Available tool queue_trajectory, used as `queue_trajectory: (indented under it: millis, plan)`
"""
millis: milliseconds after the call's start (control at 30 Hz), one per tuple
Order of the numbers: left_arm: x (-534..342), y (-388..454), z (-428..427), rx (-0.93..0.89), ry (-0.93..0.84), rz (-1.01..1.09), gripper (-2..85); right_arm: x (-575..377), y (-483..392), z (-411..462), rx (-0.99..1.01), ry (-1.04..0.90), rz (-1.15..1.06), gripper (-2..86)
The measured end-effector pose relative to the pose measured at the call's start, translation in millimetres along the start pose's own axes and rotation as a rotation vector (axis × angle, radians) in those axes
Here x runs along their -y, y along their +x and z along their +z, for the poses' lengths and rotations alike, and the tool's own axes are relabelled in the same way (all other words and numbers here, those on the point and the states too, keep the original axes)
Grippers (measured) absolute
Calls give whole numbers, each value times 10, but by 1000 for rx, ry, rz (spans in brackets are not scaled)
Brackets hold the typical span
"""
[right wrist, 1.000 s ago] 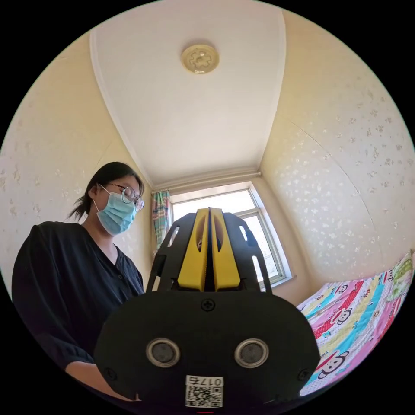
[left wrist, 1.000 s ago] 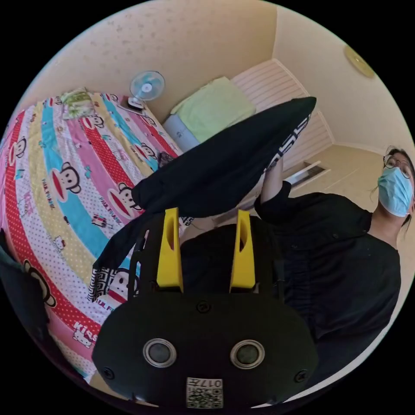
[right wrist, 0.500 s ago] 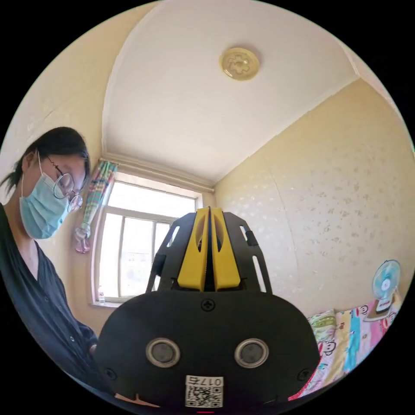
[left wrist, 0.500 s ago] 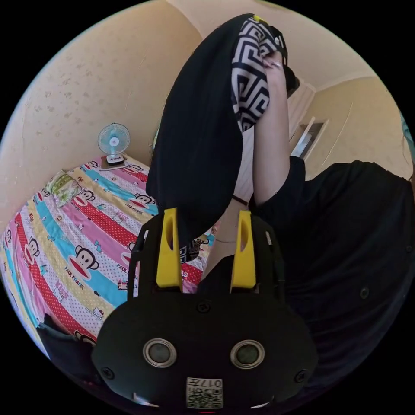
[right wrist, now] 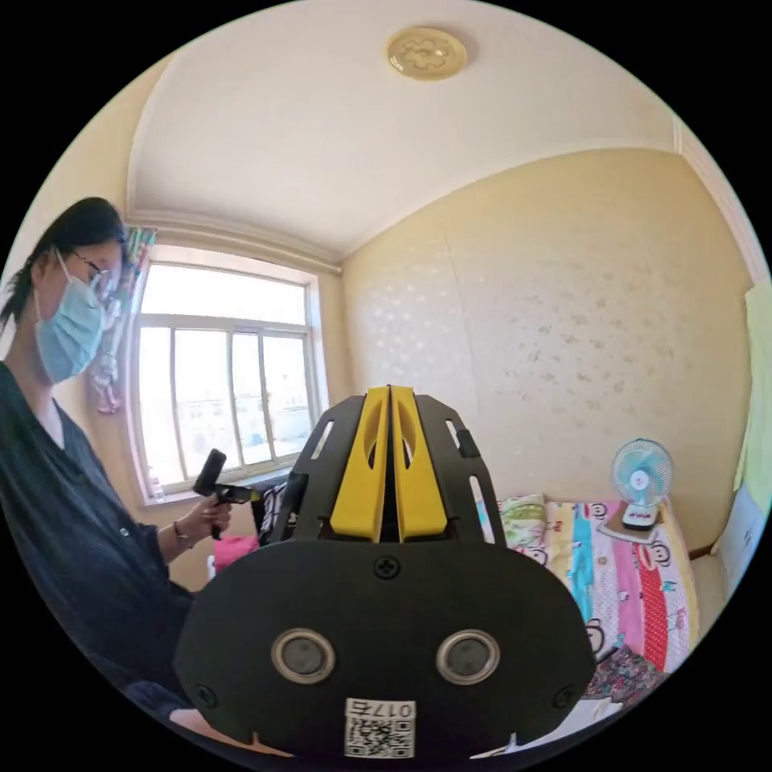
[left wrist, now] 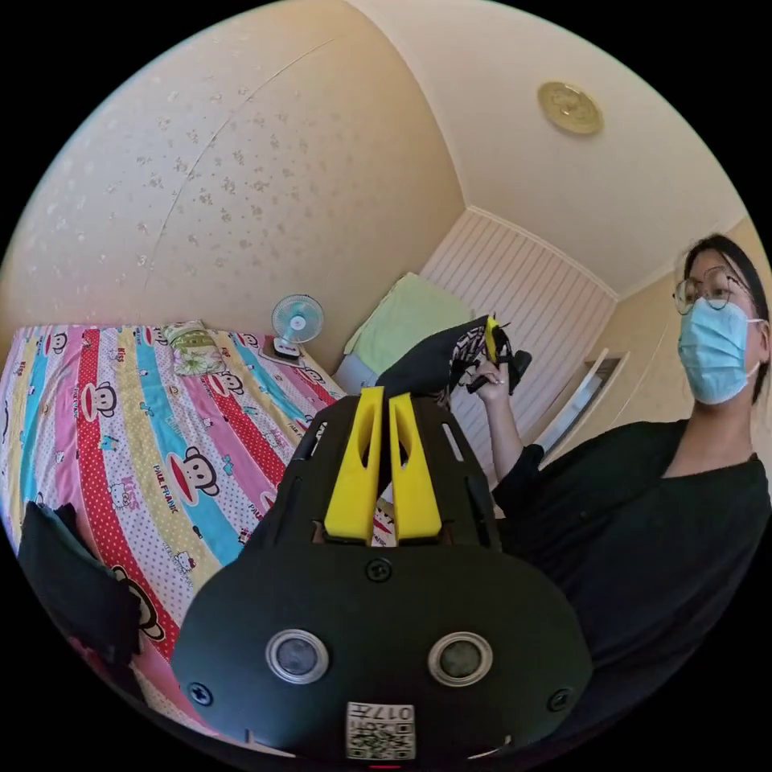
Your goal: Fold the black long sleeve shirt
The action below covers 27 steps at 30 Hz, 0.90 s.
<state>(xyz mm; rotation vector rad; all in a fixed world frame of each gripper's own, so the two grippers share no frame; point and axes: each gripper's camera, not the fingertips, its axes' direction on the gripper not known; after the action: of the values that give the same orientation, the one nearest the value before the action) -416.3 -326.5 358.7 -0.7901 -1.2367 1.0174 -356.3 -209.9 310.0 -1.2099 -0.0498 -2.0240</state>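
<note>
My left tongs (left wrist: 383, 402) are nearly closed, with black cloth in the narrow gap between the jaws. That's the black long sleeve shirt (left wrist: 430, 366), held up in the air above the bed (left wrist: 121, 450). Its far end is at my right tongs (left wrist: 490, 342). In the right gripper view those tongs (right wrist: 390, 398) are pressed together; can't tell what they pinch. Fan (left wrist: 296, 320) sits by the wall.

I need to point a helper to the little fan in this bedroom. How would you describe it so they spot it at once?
Start at the bed with the striped cartoon-monkey sheet and follow it to its far end, where it meets the speckled yellow wall. There the small fan stands upright near the corner, beside a green patterned pillow. Its round pale-blue grille on a white base sets it apart.
</note>
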Motion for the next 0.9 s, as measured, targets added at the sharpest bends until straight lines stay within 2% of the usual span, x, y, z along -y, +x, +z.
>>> queue_trajectory:
  millis: [67, 167, 267, 400, 500, 567, 700, 767, 900]
  plan:
    - [-105, 265, -516, -123, 37, 39, -10, -161, 112, -131, 128, 50, 37, 2]
    - [-179, 640, -1161, -183, 92, 40, -10, -259, 143, -294, 208, 99, 41, 2]
    - [-65, 1038, -1602, -116, 66, 50, -10, -122, 165, -299, 216, 71, 46, 2]
    - [210, 1077, -1833, 7, -8, -57, -10, 229, 476, 138, 82, -108, 75, 2]
    - [215, 464, -1794, 52, -83, -196, -10, 251, 1039, 799, 4, -334, 110, 2]
    - [-38, -362, -1645, 42, -139, -359, -10, 66, 1497, 1302, -17, -486, 150, 2]
    - [-614, -1682, -1358, 100, -227, -572, -9, -921, 2720, 2669, -36, -817, 287, 4]
    - [-983, -2520, -1214, 128, -224, -704, -8, -1431, 3189, 3240, -84, -891, 324, 5]
    - [-1536, -3550, -1098, 273, -253, -851, 3, -2547, 4111, 4412, -206, -1009, 429, 11]
